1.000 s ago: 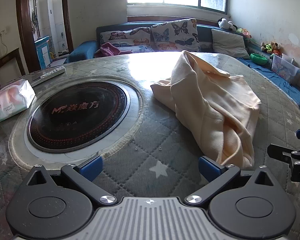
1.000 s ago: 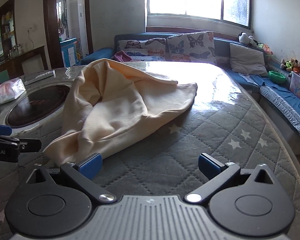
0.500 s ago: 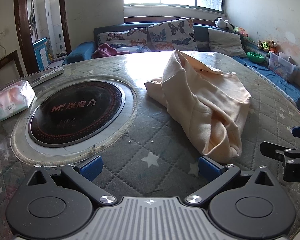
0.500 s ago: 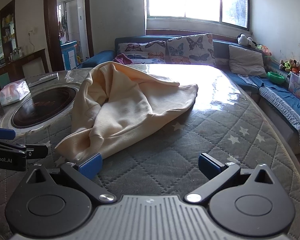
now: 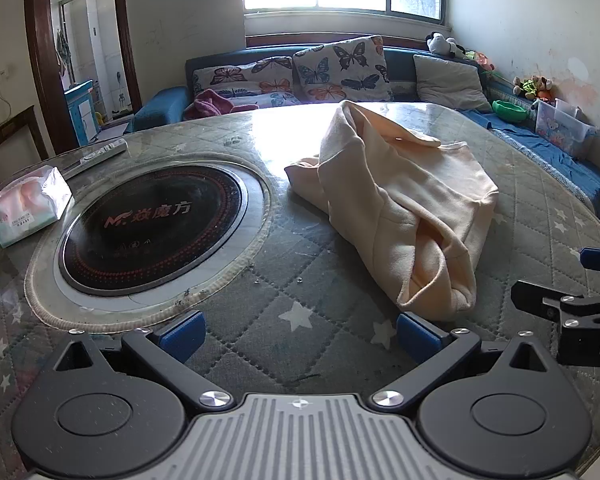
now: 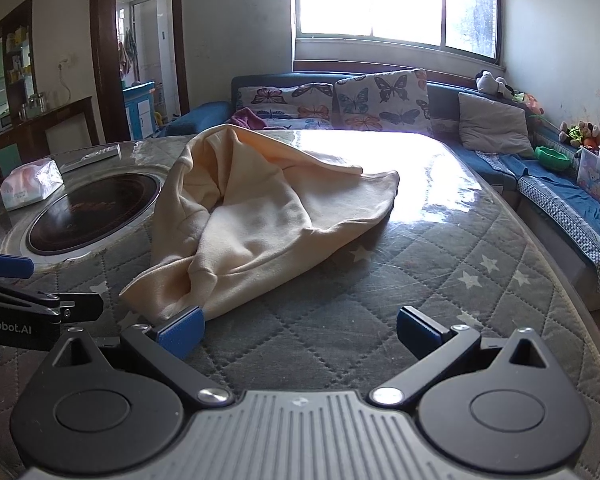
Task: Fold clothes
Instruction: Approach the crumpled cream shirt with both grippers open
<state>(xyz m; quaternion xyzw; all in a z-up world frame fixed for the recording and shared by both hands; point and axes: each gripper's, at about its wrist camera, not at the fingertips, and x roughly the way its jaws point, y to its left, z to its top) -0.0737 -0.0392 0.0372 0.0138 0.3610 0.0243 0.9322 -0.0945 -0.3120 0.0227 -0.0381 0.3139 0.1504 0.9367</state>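
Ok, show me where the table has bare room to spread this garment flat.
Freest is the quilted table cover right of the cream garment, out to the table edge by the blue sofa. A narrower strip lies between the garment and both grippers. The left side is crowded: the round cooktop, tissue pack and remote.

A round table (image 5: pixel 228 136) under a glossy clear sheet carries a grey quilted cover with white stars (image 5: pixel 300 316). Set into it sits a black round cooktop (image 5: pixel 152 228) (red lettering on its face). Directly on the surface lie a crumpled cream garment (image 5: pixel 404 208), a tissue pack (image 5: pixel 28 204) and a remote control (image 5: pixel 100 154) near the far left edge.
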